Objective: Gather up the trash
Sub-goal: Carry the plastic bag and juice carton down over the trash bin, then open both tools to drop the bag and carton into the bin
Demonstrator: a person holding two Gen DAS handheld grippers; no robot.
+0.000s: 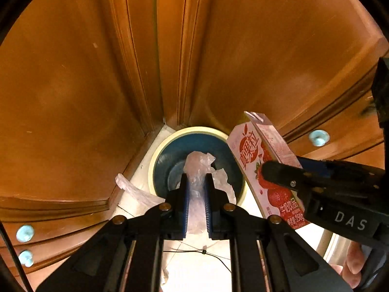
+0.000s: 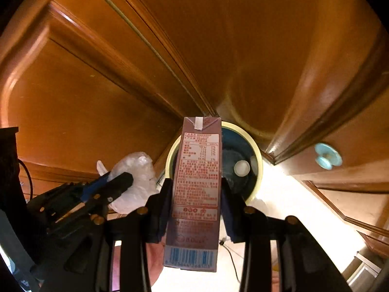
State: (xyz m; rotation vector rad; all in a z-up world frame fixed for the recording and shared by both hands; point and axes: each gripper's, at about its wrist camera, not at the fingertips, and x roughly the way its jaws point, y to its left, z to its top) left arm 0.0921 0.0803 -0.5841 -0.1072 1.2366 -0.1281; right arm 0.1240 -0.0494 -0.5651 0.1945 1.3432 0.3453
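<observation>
My left gripper (image 1: pixel 196 182) is shut on a crumpled clear plastic bag (image 1: pixel 198 163), held just above a round blue bin with a cream rim (image 1: pixel 155 155) on the floor. My right gripper (image 2: pixel 196 189) is shut on a pink strawberry milk carton (image 2: pixel 197 170), upright between the fingers, over the same bin (image 2: pixel 257 153). In the left wrist view the carton (image 1: pixel 269 168) and the right gripper (image 1: pixel 279 172) sit at the right of the bin. In the right wrist view the left gripper (image 2: pixel 121 182) and bag (image 2: pixel 138 168) appear at the left. A white lid (image 2: pixel 242 168) lies inside the bin.
Brown wooden cabinet doors (image 1: pixel 73 97) with pale blue knobs (image 1: pixel 319 137) rise around the bin in a corner. The floor (image 2: pixel 291 206) is pale tile. Thin black cables (image 1: pixel 194 251) cross the floor below. A person's fingers (image 1: pixel 352 267) show at the lower right.
</observation>
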